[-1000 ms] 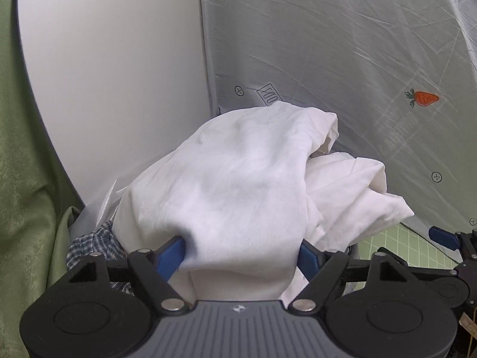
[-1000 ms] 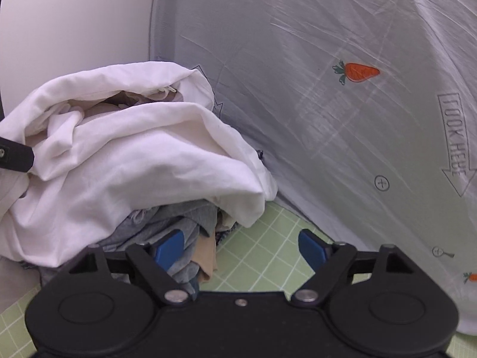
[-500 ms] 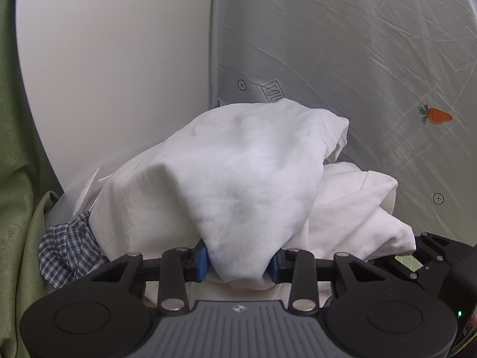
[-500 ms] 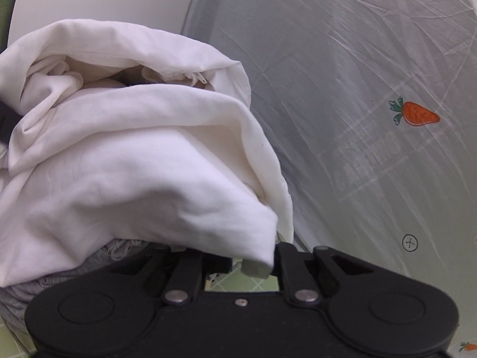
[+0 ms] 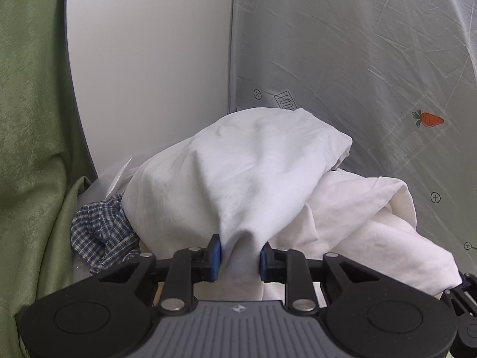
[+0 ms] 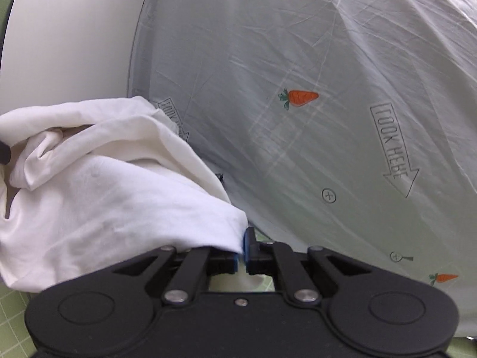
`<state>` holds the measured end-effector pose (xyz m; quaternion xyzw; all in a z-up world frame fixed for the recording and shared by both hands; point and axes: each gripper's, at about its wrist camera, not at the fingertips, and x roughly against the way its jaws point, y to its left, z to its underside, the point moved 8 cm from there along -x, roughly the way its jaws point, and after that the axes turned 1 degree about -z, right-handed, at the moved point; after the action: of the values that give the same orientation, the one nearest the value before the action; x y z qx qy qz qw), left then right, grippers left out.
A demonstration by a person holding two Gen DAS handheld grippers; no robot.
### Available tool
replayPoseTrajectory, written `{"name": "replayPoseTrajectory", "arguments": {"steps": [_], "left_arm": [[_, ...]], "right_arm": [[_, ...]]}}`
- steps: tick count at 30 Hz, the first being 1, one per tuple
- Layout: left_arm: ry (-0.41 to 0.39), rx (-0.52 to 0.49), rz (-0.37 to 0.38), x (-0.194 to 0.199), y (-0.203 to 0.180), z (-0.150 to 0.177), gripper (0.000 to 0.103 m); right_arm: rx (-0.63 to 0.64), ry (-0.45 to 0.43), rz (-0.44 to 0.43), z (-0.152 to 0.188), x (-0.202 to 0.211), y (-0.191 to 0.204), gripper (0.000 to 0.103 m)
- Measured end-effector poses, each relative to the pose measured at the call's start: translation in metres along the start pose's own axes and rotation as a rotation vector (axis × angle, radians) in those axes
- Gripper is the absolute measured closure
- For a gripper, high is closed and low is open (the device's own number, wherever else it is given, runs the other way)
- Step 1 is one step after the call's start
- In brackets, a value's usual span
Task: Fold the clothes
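Note:
A crumpled white garment (image 5: 247,179) fills the lower middle of the left wrist view. My left gripper (image 5: 238,256) is shut on a bunched fold of it between the blue pads. In the right wrist view the same white garment (image 6: 104,194) hangs to the left, and my right gripper (image 6: 241,258) is shut on its lower right corner. The garment is lifted, stretched between the two grippers. The right gripper's body also shows at the lower right edge of the left wrist view (image 5: 459,301).
A blue checked garment (image 5: 101,232) lies left of the white one. A grey sheet with carrot prints (image 6: 328,104) hangs behind, next to a white wall (image 5: 149,74). A green curtain (image 5: 32,119) is at the left. A green grid mat (image 6: 12,307) lies below.
Both grippers closed on the white garment, the left on a fold, the right on a corner, and lifted it. The grey clothes under it have dropped from the right wrist view.

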<state>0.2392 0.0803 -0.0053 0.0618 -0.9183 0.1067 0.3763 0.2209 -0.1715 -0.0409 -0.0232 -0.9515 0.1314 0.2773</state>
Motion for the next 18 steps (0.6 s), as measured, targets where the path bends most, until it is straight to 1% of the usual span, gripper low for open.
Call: {"name": "replayPoseTrajectory", "arguments": {"steps": [3, 5, 6, 7, 10, 12, 15, 18], "left_arm": [[-0.022, -0.038, -0.019, 0.001, -0.001, -0.005, 0.065], [-0.025, -0.037, -0.019, -0.001, 0.002, -0.007, 0.057], [-0.024, -0.031, -0.018, -0.004, 0.003, -0.008, 0.056], [-0.019, -0.024, -0.014, -0.007, 0.005, -0.009, 0.055], [-0.001, 0.000, -0.003, -0.019, 0.008, -0.012, 0.055], [0.015, 0.011, 0.006, -0.028, 0.006, -0.011, 0.055], [0.033, 0.019, 0.015, -0.038, 0.004, -0.010, 0.055], [0.045, 0.028, 0.026, -0.047, 0.005, -0.009, 0.054]], "right_arm": [[-0.069, 0.119, -0.057, 0.019, -0.013, -0.002, 0.095], [-0.151, 0.173, -0.085, 0.030, -0.014, -0.007, 0.087], [-0.201, 0.193, -0.089, 0.035, -0.013, -0.012, 0.076], [-0.262, 0.209, -0.093, 0.040, -0.012, -0.019, 0.067], [-0.449, 0.253, -0.091, 0.051, -0.006, -0.042, 0.061], [-0.507, 0.260, -0.073, 0.054, -0.009, -0.054, 0.059], [-0.522, 0.234, -0.029, 0.043, -0.014, -0.065, 0.057], [-0.521, 0.171, 0.014, 0.024, -0.011, -0.074, 0.057]]}}
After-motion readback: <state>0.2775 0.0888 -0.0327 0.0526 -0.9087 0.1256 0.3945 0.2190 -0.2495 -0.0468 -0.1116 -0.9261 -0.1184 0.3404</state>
